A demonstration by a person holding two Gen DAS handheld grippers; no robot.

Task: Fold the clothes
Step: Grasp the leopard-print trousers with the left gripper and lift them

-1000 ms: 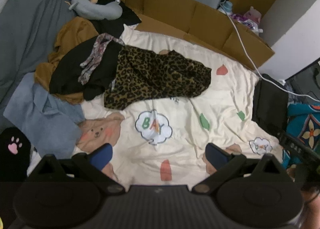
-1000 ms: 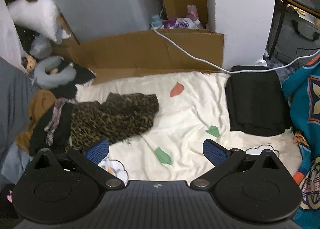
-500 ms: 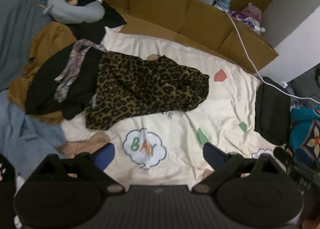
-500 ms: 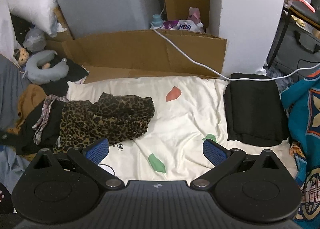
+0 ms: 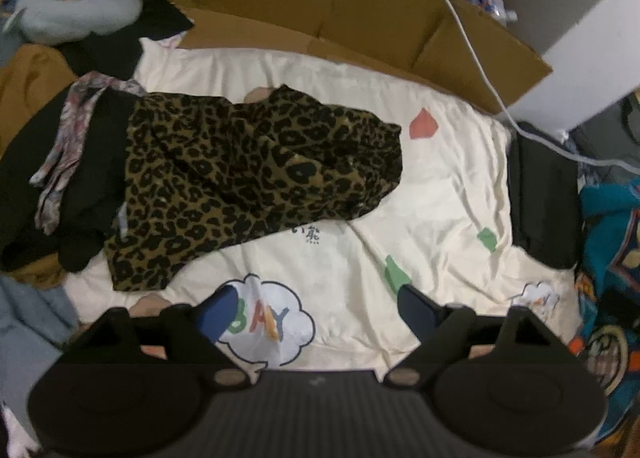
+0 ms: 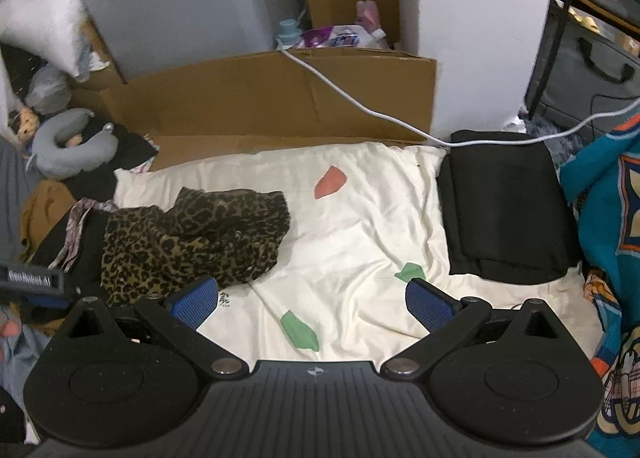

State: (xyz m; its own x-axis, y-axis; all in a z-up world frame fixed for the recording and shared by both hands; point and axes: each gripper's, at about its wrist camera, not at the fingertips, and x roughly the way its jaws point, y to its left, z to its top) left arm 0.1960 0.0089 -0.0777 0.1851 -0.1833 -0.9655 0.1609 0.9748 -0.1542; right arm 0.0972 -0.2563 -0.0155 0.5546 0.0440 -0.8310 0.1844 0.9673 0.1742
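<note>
A crumpled leopard-print garment (image 5: 248, 178) lies on the cream printed sheet (image 5: 440, 194), its left edge overlapping a pile of dark clothes (image 5: 48, 186). It also shows in the right wrist view (image 6: 196, 238), left of centre. My left gripper (image 5: 316, 310) is open and empty, hovering over the sheet just in front of the garment's near edge. My right gripper (image 6: 312, 302) is open and empty, over the sheet (image 6: 360, 242) to the garment's right. A folded black garment (image 6: 504, 214) lies at the sheet's right edge; the left wrist view shows it too (image 5: 544, 198).
Flattened cardboard (image 6: 280, 98) stands along the sheet's far edge, with a white cable (image 6: 360, 106) draped over it. A grey neck pillow (image 5: 76, 6) and mustard cloth (image 5: 28, 90) lie far left. A teal patterned blanket (image 6: 608, 218) borders the right side. The left gripper's body (image 6: 32, 282) shows at the left.
Both grippers have moved forward towards the leopard-print garment, which now looks larger and nearer. The left view has shifted right, off the blue-grey clothes. Both jaws stayed open.
</note>
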